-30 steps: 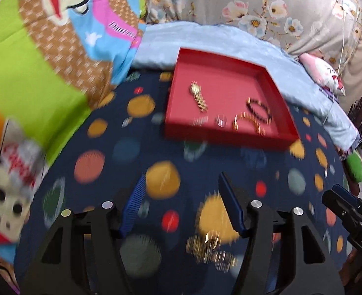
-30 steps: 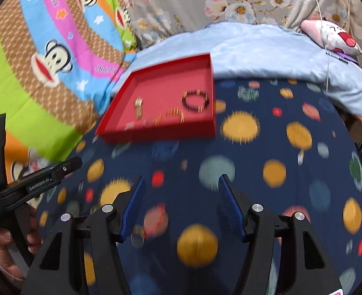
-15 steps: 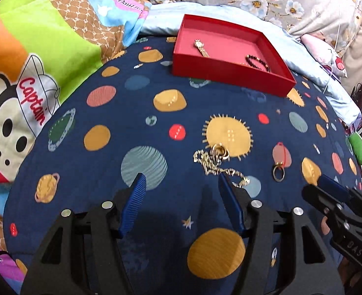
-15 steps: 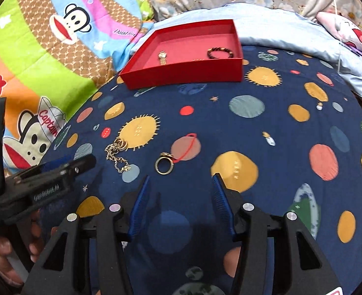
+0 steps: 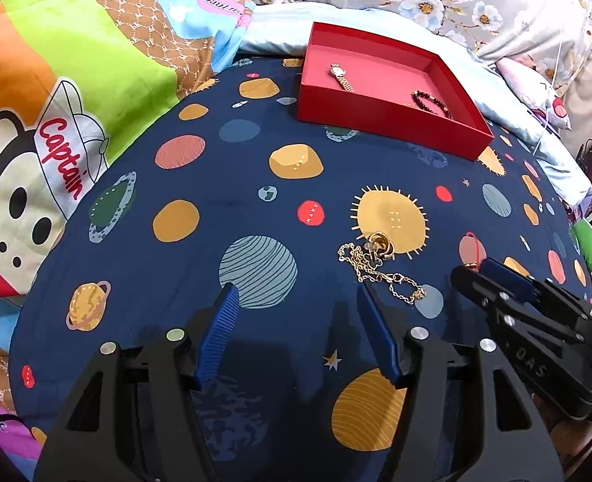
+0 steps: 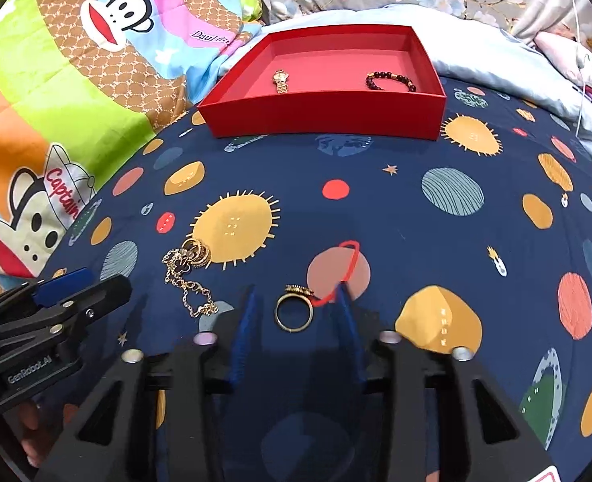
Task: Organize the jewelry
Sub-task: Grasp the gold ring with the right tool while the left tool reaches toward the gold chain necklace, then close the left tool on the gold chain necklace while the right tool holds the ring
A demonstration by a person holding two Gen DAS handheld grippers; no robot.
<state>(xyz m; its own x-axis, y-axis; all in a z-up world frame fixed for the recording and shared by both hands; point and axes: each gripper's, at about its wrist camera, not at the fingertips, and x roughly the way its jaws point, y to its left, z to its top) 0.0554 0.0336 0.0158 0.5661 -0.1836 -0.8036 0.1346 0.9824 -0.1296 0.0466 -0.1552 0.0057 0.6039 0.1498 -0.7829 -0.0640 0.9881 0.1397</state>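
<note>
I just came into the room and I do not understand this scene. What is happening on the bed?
A person is sorting jewelry into a red tray with two handheld claws. A gold watch and a dark beaded bracelet already lie in the tray. The right claw is open, with a gold ring lying between its fingers on the space-print bedsheet. The left claw is open and empty, beside a gold chain.
</note>
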